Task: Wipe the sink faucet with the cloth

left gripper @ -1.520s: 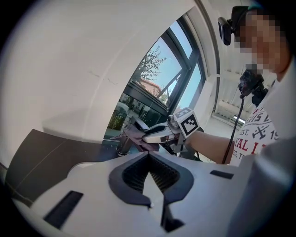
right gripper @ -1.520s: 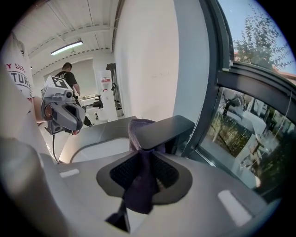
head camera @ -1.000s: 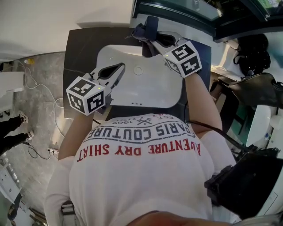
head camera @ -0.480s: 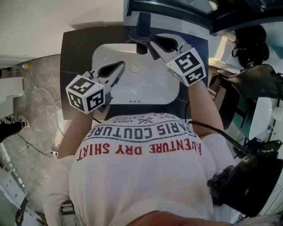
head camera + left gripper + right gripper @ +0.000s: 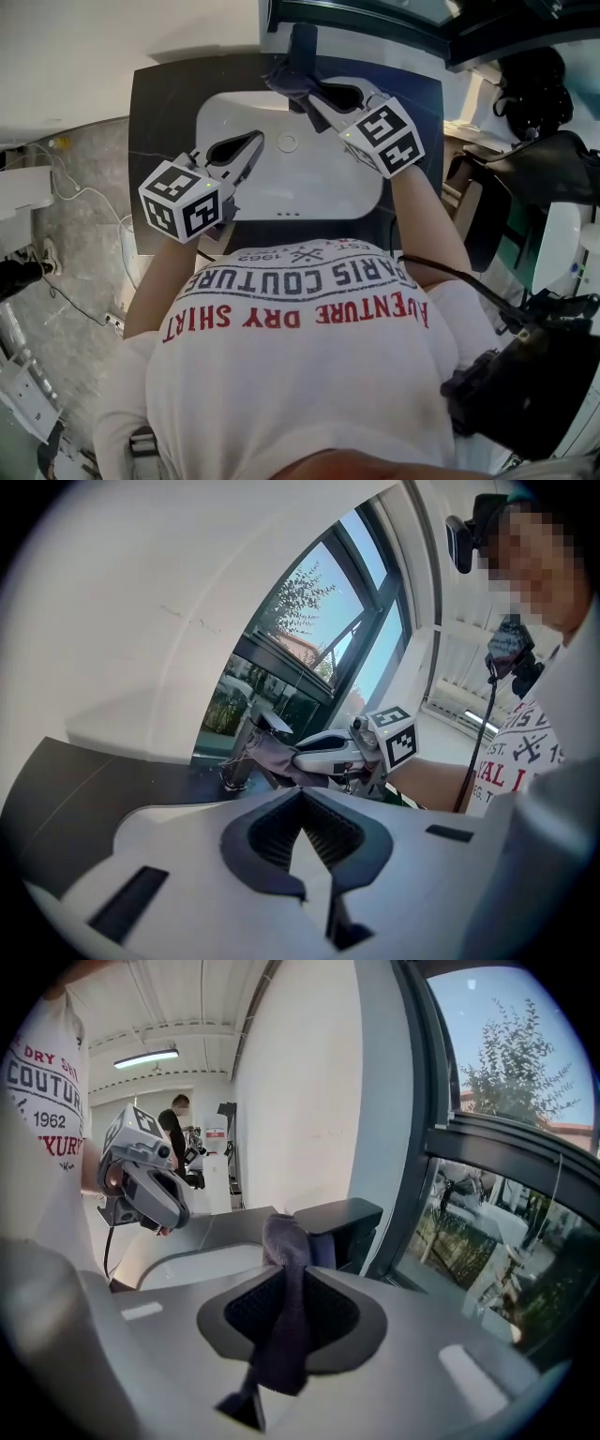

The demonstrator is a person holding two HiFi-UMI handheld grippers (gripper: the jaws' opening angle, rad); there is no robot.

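Observation:
The dark faucet (image 5: 302,45) stands at the back of the white sink (image 5: 328,187). A dark blue cloth (image 5: 286,82) is pressed against the faucet's front, with my right gripper (image 5: 314,94) shut on it. In the right gripper view the cloth (image 5: 284,1321) runs between the jaws and up onto the faucet (image 5: 337,1222). My left gripper (image 5: 251,145) hovers over the basin's left side, shut and holding nothing. From the left gripper view, the faucet (image 5: 246,747), cloth (image 5: 272,758) and right gripper (image 5: 302,761) show beyond its closed tips (image 5: 302,803).
The sink sits in a dark countertop (image 5: 169,103) against a white wall, with a window frame (image 5: 375,23) behind the faucet. A drain fitting (image 5: 288,142) lies in the basin. Black chairs and gear (image 5: 544,169) stand to the right. Cables trail on the floor (image 5: 84,206) at left.
My right gripper has slid the cloth slightly leftward across the faucet's front. The left gripper has stayed where it was over the basin.

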